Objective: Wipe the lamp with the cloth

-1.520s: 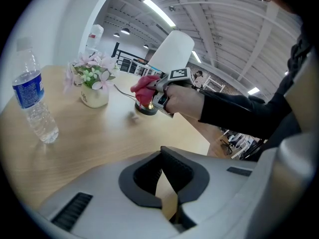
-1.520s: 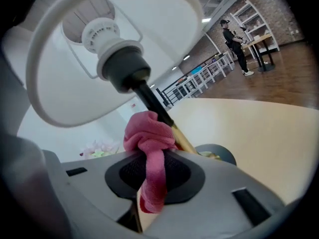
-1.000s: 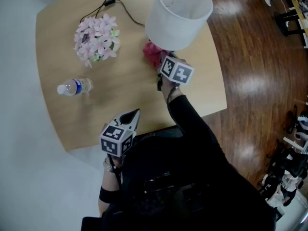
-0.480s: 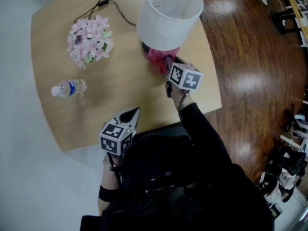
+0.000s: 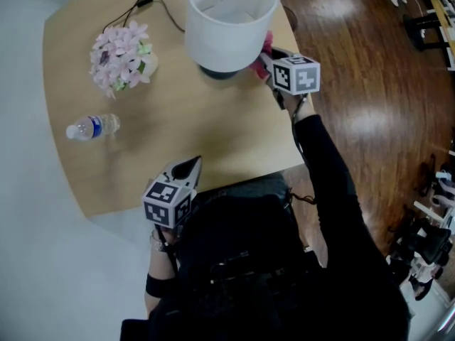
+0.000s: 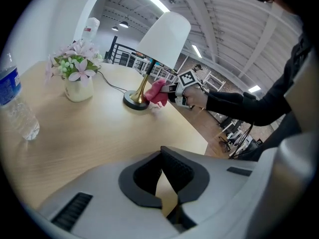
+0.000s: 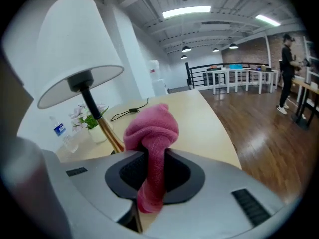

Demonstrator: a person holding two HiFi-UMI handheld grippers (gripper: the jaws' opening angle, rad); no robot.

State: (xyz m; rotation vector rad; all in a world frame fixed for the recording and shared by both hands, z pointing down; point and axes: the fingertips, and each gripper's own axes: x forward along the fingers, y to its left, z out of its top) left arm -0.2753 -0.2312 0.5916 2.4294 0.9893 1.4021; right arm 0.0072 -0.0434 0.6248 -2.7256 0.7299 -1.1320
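The lamp has a white shade (image 5: 229, 21), a gold stem (image 6: 144, 83) and a dark round base (image 5: 219, 72), and it stands at the table's far right. My right gripper (image 5: 269, 59) is shut on a bunched pink cloth (image 7: 152, 133). It holds the cloth beside the stem (image 7: 107, 128), low under the shade's right rim. In the left gripper view the cloth (image 6: 157, 92) sits right next to the base. My left gripper (image 5: 186, 168) hovers over the table's near edge, shut, with nothing between its jaws.
A vase of pink flowers (image 5: 117, 48) and a water bottle (image 5: 92, 126) stand on the left part of the wooden table (image 5: 178, 126). The lamp's black cord (image 5: 153, 2) runs off the far edge. Brown wood floor (image 5: 370, 84) lies to the right.
My right gripper has carried the cloth from the near side of the lamp base round to its right side and rolled as it went. The left gripper has barely shifted.
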